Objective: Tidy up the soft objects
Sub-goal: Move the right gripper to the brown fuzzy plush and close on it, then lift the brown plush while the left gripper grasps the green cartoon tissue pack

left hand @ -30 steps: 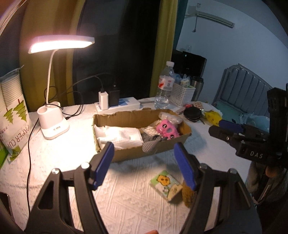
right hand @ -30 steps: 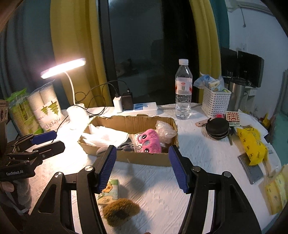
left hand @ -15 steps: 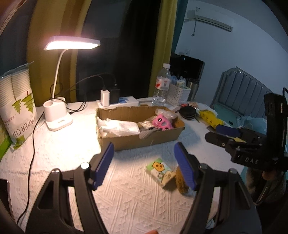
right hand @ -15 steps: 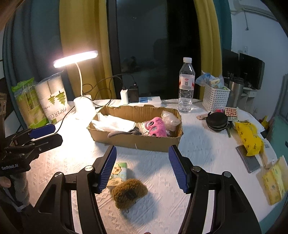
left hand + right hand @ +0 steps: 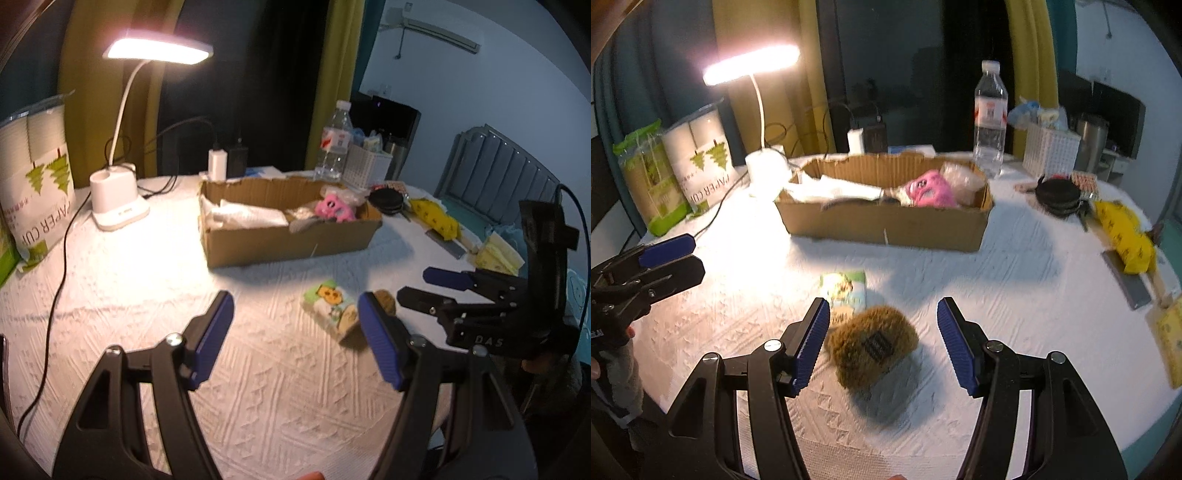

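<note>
Left tongs: spread, nothing between, waiting low over worktop.
Tissue pack: centre of frame, touching the toy.
Brown plush toy: between my right tongs, spread, not yet pinching.
Cardboard box: above, ready to receive soft things.

A lit desk lamp throws warm light over the white textured tablecloth. Behind the table hang yellow curtains beside a dark window. A pale wall carries an air conditioner.
</note>
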{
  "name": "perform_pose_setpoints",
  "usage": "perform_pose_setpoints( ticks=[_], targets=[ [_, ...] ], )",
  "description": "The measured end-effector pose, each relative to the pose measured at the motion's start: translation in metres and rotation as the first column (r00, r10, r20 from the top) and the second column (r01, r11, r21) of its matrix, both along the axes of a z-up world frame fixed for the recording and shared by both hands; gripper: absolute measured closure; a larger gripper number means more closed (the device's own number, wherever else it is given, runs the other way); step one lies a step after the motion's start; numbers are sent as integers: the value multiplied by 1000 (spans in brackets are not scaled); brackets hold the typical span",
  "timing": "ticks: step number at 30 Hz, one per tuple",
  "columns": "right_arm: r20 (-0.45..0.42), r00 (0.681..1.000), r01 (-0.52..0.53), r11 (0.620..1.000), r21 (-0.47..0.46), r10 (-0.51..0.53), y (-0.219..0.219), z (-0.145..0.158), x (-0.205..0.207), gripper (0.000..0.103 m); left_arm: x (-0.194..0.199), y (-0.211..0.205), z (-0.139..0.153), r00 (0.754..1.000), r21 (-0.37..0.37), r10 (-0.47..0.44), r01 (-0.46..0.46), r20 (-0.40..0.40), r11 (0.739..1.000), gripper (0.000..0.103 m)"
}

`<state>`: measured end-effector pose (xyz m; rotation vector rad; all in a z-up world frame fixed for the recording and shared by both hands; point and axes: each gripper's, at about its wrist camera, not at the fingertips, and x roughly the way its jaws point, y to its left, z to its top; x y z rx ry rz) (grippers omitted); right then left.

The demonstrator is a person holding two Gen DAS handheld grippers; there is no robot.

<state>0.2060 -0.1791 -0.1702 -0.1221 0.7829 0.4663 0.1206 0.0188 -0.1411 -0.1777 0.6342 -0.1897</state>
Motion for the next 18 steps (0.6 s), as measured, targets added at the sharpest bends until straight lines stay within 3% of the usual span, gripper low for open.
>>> perform_pose_setpoints(
  ticks=[15,18],
  targets=[
    [-147,989,-34,999,-15,31,6,-54,18,34,16,-7,-23,997,21,-4,5,-76,1000,32],
    [-144,989,-38,999,2,38,-1,-53,20,47,22,-16,-25,996,33,-13,16,-91,999,32]
  ],
)
